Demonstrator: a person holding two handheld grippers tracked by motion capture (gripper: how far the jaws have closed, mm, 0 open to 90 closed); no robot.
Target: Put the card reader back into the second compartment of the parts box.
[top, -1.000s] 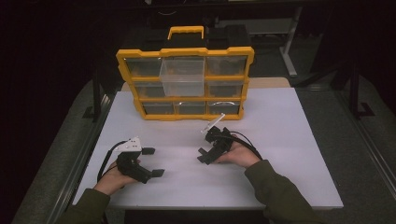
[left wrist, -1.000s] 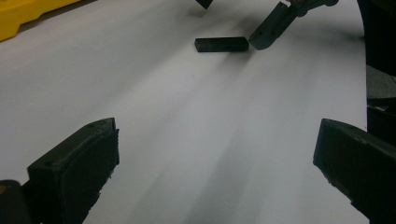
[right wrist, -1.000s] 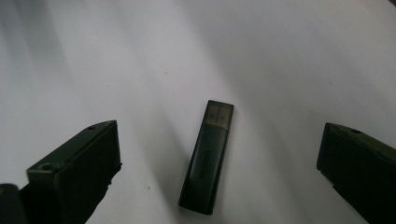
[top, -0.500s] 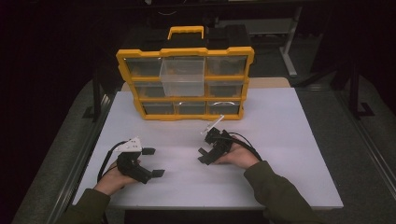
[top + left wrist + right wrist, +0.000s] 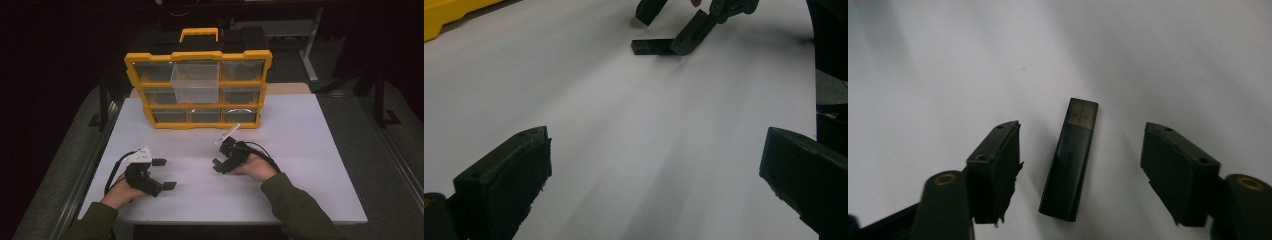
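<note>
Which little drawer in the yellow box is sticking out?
The top middle drawer of the yellow box. It juts forward; the others sit flush.

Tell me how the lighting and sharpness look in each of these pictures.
High view: white table brightly lit, surroundings nearly black. Left gripper view: near jaws soft, table streaked with faint shadow. Right gripper view: USB stick fairly sharp, corners darkening.

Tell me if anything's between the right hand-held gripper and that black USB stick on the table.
Nothing visible. The right hand-held gripper is open, and the USB stick lies flat on the white table between its jaws.
</note>
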